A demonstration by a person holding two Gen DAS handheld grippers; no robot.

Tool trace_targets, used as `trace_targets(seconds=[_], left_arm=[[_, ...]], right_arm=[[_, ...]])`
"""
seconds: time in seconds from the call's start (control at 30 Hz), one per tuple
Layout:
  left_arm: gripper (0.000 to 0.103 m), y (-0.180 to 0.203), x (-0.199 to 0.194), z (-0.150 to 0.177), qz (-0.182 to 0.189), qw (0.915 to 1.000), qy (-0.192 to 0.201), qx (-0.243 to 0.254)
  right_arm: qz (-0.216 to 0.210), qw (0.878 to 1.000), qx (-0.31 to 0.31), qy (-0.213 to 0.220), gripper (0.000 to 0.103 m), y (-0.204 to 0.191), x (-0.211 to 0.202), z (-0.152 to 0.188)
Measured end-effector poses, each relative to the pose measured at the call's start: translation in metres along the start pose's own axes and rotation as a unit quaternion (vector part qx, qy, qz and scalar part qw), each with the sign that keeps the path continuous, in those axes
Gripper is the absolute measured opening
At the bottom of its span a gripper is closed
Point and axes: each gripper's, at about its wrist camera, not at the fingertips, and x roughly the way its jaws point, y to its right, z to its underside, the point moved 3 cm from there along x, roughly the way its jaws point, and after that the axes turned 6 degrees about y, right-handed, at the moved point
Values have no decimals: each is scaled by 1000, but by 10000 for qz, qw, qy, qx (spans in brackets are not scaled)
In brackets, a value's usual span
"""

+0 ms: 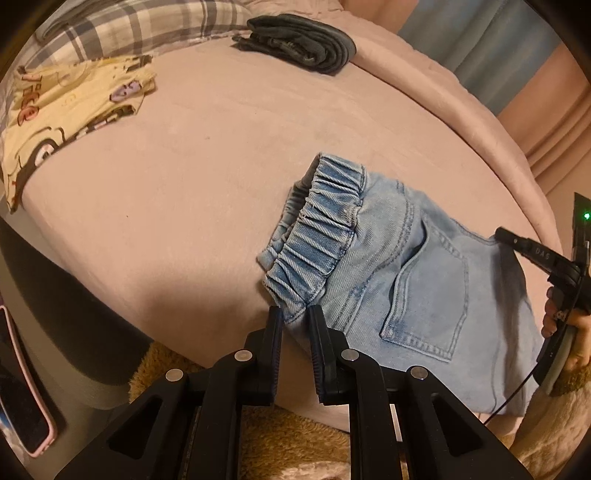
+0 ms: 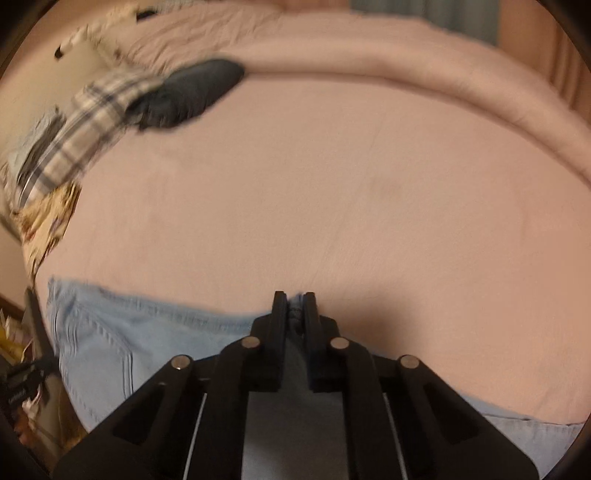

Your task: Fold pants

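Jeans (image 1: 399,266) flat on bed (image 1: 192,206), L gripper (image 1: 295,314) pinching waistband corner, R gripper (image 2: 294,299) pinching far edge.

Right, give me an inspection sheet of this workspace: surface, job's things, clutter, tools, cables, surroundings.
Surface: pink bed cover, mostly bare in the middle.
Job's things: light blue jeans lying at the near edge, elastic waistband bunched, back pocket up.
Clutter: folded dark garment, yellow printed garment and plaid fabric at the far side; phone in a pink case beside the bed.
Tools: left tool shut on the jeans below the waistband; right tool shut on the jeans' far edge.
Cables: thin black cable hanging from the right tool.
Surroundings: blue and pink curtains beyond the bed; tan fluffy fabric below.
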Motion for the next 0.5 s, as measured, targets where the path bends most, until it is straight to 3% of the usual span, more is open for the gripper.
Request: trace_targets(seconds=[0.17, 0.3, 0.4, 0.47, 0.5], left_arm=[[17, 1, 2, 3, -59, 10000, -21, 72], [17, 6, -15, -5, -92, 9998, 15, 177], [17, 16, -44, -23, -226, 9981, 449, 348], [23, 28, -60, -37, -156, 9961, 740, 459], [32, 36, -67, -43, -66, 9949, 846, 542]], right_arm=[[259, 9990, -186, -328, 7, -7, 31, 13], [159, 9992, 238, -285, 7, 7, 46, 16], [30, 9987, 454, -239, 9, 4, 49, 8], [3, 9983, 571, -148, 19, 10, 33, 7], [-5, 9977, 673, -41, 28, 16, 21, 7]])
